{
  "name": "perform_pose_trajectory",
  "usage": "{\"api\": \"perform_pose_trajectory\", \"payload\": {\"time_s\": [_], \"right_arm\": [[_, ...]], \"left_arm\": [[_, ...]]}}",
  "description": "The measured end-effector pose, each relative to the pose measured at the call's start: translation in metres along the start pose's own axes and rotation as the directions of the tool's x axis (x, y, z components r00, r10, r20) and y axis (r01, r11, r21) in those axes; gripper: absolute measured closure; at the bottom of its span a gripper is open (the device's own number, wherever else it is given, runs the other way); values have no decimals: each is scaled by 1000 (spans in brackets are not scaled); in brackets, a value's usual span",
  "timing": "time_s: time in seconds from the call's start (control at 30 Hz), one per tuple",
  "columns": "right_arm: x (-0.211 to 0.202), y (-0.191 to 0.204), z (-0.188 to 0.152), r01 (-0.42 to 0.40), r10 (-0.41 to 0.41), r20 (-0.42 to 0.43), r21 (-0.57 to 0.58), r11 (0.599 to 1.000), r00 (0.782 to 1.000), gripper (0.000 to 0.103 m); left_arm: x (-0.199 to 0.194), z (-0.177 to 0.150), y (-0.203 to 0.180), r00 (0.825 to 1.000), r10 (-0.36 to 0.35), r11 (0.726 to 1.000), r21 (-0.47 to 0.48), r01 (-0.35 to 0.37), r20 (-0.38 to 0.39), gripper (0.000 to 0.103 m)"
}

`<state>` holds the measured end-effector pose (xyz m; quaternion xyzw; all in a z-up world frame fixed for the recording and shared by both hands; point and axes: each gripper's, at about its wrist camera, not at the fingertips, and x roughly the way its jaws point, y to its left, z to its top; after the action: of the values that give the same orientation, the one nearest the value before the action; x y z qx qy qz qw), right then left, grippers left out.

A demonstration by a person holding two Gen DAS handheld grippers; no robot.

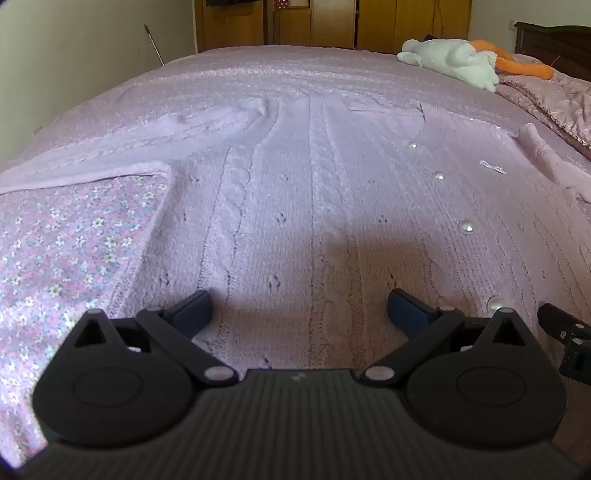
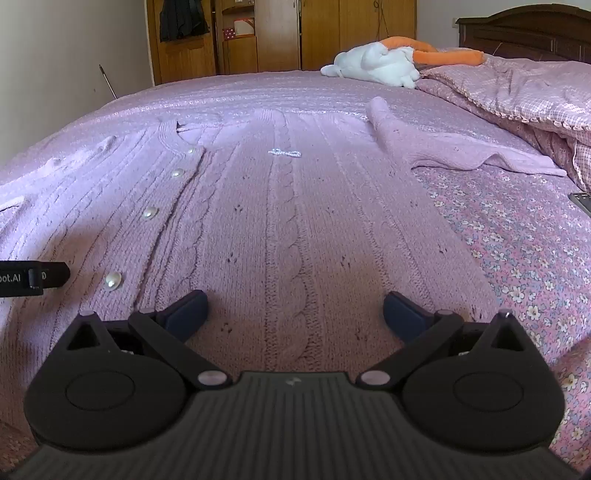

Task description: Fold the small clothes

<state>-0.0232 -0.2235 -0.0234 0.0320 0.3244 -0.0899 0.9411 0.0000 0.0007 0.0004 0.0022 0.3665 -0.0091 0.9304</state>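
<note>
Left gripper (image 1: 299,310) hangs w/ jaws spread wide, nothing between them, tilted down over the lilac cable-knit cardigan (image 1: 314,192). Right gripper (image 2: 295,312) likewise gaping and empty, over the same cardigan, other side of its pearl buttons (image 2: 150,213). Cardigan lies flat, front up, buttoned, on the floral bedsheet (image 2: 517,236); one sleeve (image 2: 413,140) stretches out toward the sheet. Small beaded bow (image 2: 284,152) sits on the knit, near the buttons. Beyond the cardigan, a white plush toy (image 2: 376,64) by the quilt (image 2: 517,88) and the wooden headboard (image 2: 524,29).
</note>
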Motion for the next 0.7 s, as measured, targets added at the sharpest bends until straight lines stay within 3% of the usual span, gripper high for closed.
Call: {"api": "perform_pose_trajectory", "payload": {"time_s": [0.7], "right_arm": [[-2, -2, -4, -9, 9, 16, -6, 1000, 1000, 0]], "left_arm": [[2, 0, 0, 1000, 5, 1000, 19, -5, -6, 0]]}}
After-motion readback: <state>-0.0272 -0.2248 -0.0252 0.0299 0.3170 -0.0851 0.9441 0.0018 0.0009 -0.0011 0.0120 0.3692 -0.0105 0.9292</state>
